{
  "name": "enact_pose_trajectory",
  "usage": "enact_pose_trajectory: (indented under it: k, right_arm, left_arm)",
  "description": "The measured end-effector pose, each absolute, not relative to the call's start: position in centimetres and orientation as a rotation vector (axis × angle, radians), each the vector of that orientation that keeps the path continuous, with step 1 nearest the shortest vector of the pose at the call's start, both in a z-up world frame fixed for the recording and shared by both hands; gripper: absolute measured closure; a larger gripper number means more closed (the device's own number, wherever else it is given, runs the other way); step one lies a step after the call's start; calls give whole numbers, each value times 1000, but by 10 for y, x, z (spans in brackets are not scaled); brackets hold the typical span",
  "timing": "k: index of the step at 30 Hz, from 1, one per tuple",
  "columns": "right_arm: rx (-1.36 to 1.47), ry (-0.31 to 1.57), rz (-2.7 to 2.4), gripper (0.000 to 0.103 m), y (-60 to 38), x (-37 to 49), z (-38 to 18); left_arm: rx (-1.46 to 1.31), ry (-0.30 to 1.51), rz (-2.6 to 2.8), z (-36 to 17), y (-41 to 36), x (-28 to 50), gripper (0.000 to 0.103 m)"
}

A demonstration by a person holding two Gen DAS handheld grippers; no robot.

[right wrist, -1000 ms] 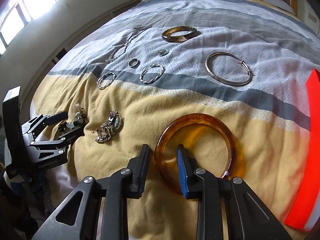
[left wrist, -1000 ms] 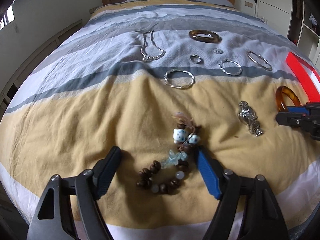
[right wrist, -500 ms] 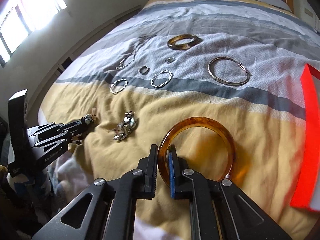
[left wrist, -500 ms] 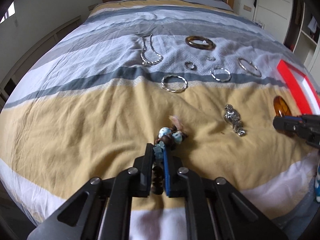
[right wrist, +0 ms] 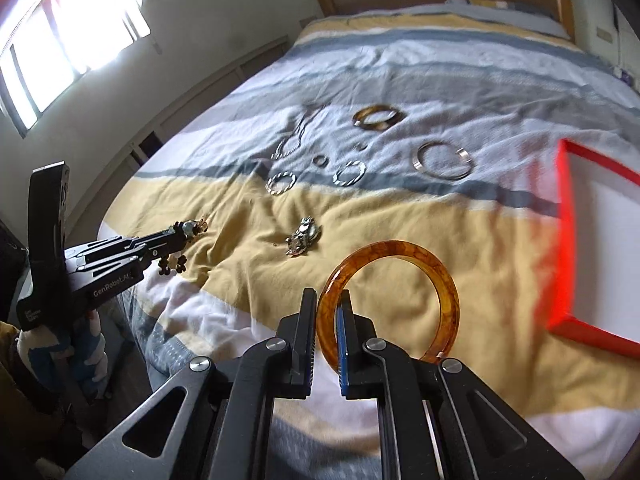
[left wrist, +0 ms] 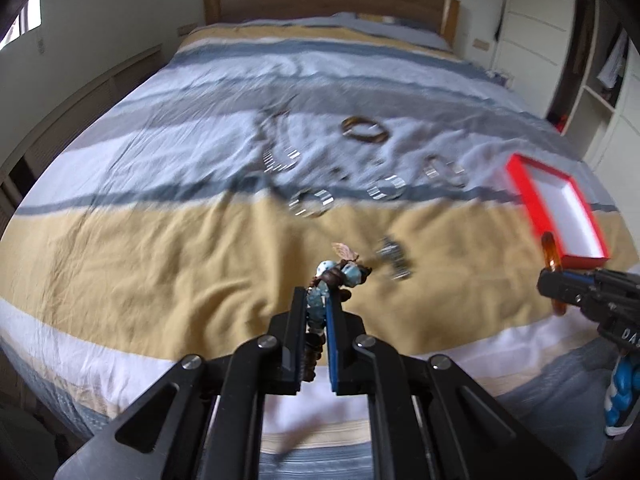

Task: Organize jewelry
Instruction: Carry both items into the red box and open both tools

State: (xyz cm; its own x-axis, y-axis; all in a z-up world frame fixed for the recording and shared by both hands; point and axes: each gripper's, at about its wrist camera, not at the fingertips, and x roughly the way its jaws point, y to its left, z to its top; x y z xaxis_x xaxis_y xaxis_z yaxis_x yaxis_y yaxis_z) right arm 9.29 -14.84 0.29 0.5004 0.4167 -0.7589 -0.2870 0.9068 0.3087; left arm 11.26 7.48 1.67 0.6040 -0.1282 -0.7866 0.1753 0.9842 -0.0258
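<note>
Bed (right wrist: 400,240) carries everything. Far row, left to right: necklace (right wrist: 296,140), bangle (right wrist: 378,117), thin hoop (right wrist: 442,160). Nearer row in front of it: two twisted rings (right wrist: 281,182) (right wrist: 349,172), a small ring (right wrist: 321,160) between and behind them. Charm cluster (right wrist: 303,236) lies closer, mid-bed. Open box (right wrist: 564,240) sits on the bed at right edge. Left tongs (left wrist: 317,300) clamp beaded bracelet (left wrist: 340,272) off the bed, left of the charm; right tongs (right wrist: 326,304) clamp large bangle (right wrist: 440,280) just left of the box.
</note>
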Motion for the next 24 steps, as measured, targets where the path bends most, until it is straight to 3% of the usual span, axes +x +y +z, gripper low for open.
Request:
enact_pose_trajectory:
  k: [14,24]
  right_arm:
    - [162,802,183,94,-297,48,76]
    - [197,823,106,94,-378,65,63]
  left_arm:
    - [137,799,-448,79,-108,103,95]
    - [166,850,-532,63,-216,139,95]
